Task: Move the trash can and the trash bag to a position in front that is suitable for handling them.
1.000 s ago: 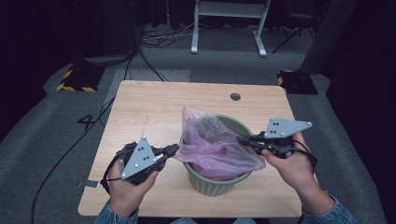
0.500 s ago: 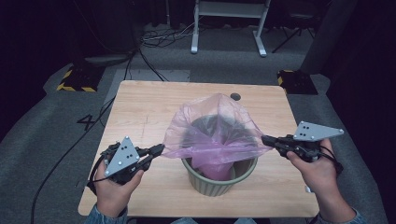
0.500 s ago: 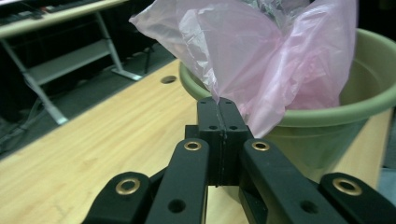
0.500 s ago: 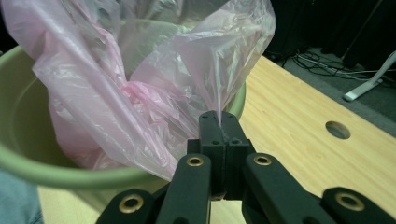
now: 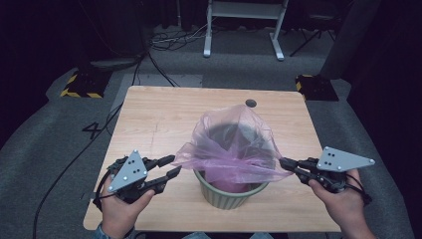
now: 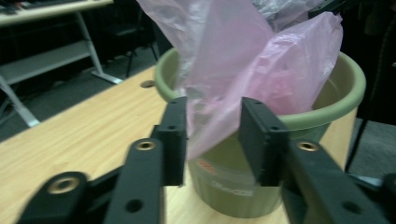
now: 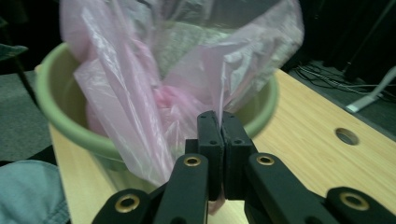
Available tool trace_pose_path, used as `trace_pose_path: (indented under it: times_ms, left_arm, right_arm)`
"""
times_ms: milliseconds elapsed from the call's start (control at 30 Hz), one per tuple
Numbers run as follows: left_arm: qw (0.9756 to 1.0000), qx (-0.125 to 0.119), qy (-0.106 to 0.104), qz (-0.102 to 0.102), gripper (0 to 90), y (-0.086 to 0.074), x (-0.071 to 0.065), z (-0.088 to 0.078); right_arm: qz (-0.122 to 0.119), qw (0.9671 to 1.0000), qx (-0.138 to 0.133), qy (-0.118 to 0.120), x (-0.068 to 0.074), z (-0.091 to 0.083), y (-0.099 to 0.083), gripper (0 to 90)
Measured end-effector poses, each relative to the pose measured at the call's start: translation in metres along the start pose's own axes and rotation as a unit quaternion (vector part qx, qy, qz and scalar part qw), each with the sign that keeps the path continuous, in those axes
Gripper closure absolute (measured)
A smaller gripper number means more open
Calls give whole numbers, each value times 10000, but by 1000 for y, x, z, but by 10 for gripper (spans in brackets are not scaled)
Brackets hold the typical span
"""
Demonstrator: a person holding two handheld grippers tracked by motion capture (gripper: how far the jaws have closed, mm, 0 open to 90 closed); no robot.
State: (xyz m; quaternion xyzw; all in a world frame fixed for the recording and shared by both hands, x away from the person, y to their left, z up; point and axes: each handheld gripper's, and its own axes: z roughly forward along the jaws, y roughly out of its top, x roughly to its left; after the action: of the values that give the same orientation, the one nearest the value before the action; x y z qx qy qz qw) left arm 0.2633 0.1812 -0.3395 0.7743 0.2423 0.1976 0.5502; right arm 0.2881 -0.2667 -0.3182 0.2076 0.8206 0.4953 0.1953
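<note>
my left gripper (image 5: 171, 167) is sitting at the table's (image 5: 149, 119) left front, its jaws having just been opening, the pink bag's (image 5: 234, 144) edge hanging loose between them, not pinched. the bag is draping out of the green bin (image 5: 226, 191) at the middle front. my right gripper (image 5: 283, 163) is clamping the bag's right edge, pulling it taut.

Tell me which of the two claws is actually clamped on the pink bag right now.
The right claw: its jaws are pressed together on the pink bag. The left claw has just been opening, and the film passes loosely between its parted jaws.
</note>
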Motion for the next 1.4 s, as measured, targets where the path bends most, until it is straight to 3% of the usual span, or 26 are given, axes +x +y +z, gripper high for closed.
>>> trace_pose_path:
  times_ms: [133,200,300,433,533,633,733,867,1000,1200,1333,1400]
  left_arm:
    - [9998,35,-150,-115,583,-2,2,7]
    - [9994,168,-286,-90,672,-2,2,15]
    - [9990,288,-338,38,900,-1,0,19]
    - [9992,276,-240,173,900,2,-5,13]
    - [9992,199,-315,151,900,5,-6,6]
    - [9993,32,-342,136,900,12,-10,-12]
    - [9991,167,-317,226,900,10,-16,-16]
    - [9983,381,-368,250,900,0,-21,-16]
    - [9965,693,-446,120,900,-23,-22,0]
    - [9954,773,-565,-56,900,-36,-16,12]
    - [9947,790,-657,-52,900,-37,-16,14]
    - [9944,723,-776,-28,900,-37,-18,13]
  right_arm:
    - [-8,9999,-29,149,6,3,-1,874]
    - [2,9999,-31,161,6,3,-2,865]
    - [24,9999,-45,116,4,3,-3,864]
    - [61,9999,-92,73,3,-1,-4,870]
    - [48,9999,-105,95,4,-7,-3,877]
    - [17,9999,-142,97,6,-13,1,880]
    - [-8,9999,-98,136,11,-15,0,883]
    - [44,9998,-23,214,15,-15,-11,900]
    - [187,9994,145,253,16,-10,-27,900]
    - [377,9979,353,399,13,5,-44,900]
    - [450,9971,381,474,13,11,-51,900]
    - [508,9957,551,538,13,16,-58,900]
